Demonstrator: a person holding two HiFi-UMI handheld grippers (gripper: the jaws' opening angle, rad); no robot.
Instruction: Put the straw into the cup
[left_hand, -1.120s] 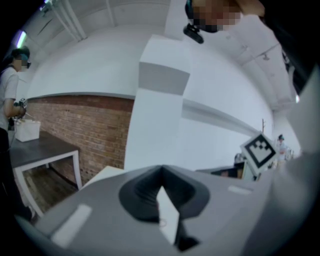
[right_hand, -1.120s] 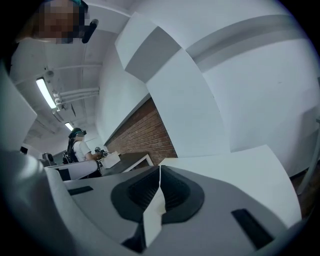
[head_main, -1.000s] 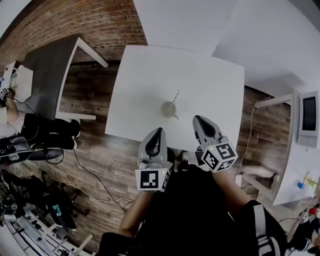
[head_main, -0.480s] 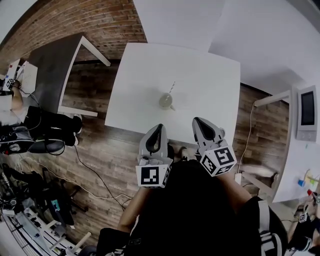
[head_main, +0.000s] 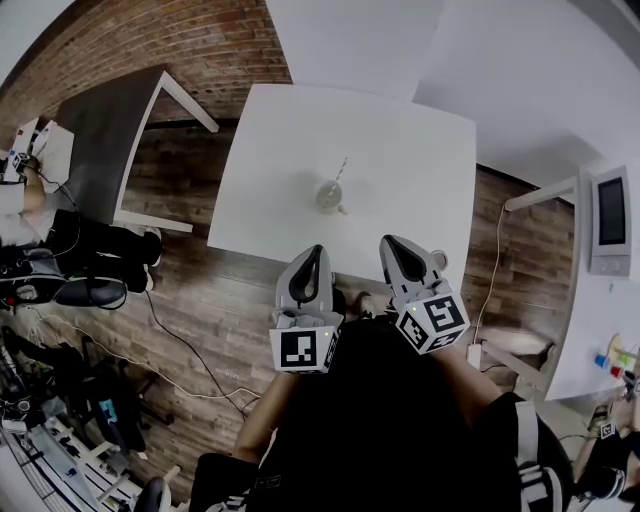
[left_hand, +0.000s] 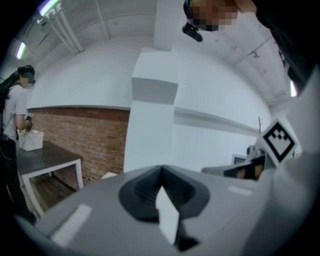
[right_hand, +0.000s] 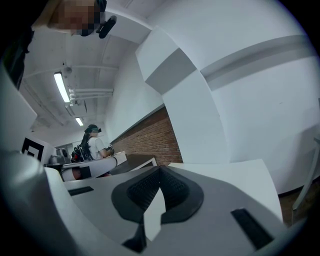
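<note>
A small clear cup (head_main: 330, 196) stands on the white table (head_main: 400, 140), and a striped straw (head_main: 341, 168) rises out of it, leaning away and to the right. Both grippers are held close to my body, short of the table's near edge and well apart from the cup. My left gripper (head_main: 312, 250) has its jaws together with nothing between them, as the left gripper view (left_hand: 161, 169) also shows. My right gripper (head_main: 388, 241) is likewise shut and empty (right_hand: 160, 169). Neither gripper view shows the cup or the straw.
A dark grey table (head_main: 100, 130) stands at the left, with a seated person (head_main: 25, 215) beside it. Cables (head_main: 180, 350) trail over the wooden floor. A white desk with a monitor (head_main: 612, 215) is at the right. A brick wall (head_main: 150, 40) runs behind.
Both grippers have drawn back a little from the table's near edge toward my body. The cup with the straw has not moved on the table.
</note>
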